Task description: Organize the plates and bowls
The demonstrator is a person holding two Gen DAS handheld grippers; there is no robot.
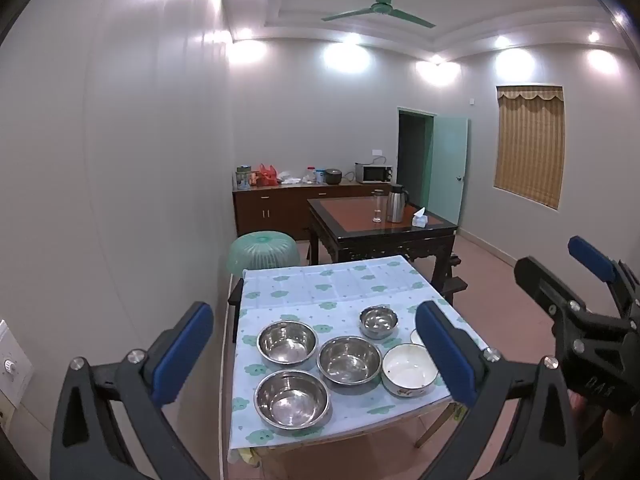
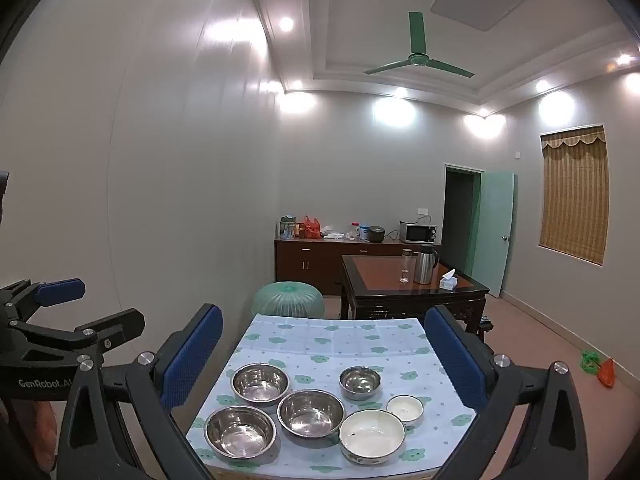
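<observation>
Pale-walled room, green three-blade ceiling fan (image 2: 418,60) overhead, green door (image 2: 496,232) ajar at the far end beside a window with a tan striped blind (image 2: 574,192). Dark wooden sideboard (image 2: 308,258) along the back wall carries one white microwave (image 2: 418,233) and assorted jars and bags, too small to read.

Near me: small table (image 2: 332,340) under a white cloth printed with green clouds. On it, counted: four shiny steel bowls. Three are large: back left (image 2: 260,384), front left (image 2: 240,432), centre (image 2: 311,413). One is small, back right (image 2: 360,383). Two white bowls: a large one with a patterned outside (image 2: 371,441) at front right, a small one (image 2: 405,409) just behind it. All upright, empty, none stacked; no plates seen.

Behind, a dark glass-topped table (image 2: 412,284) holds one steel flask, one clear bottle, one tissue box. One green mesh food cover (image 2: 288,299) sits between the tables.

My left gripper (image 1: 314,354) and right gripper (image 2: 322,354) hover before the near table, jaws spread wide, holding nothing. Writing: "GenRobot.AI" along the left gripper's body; "DAS" on the right's.
</observation>
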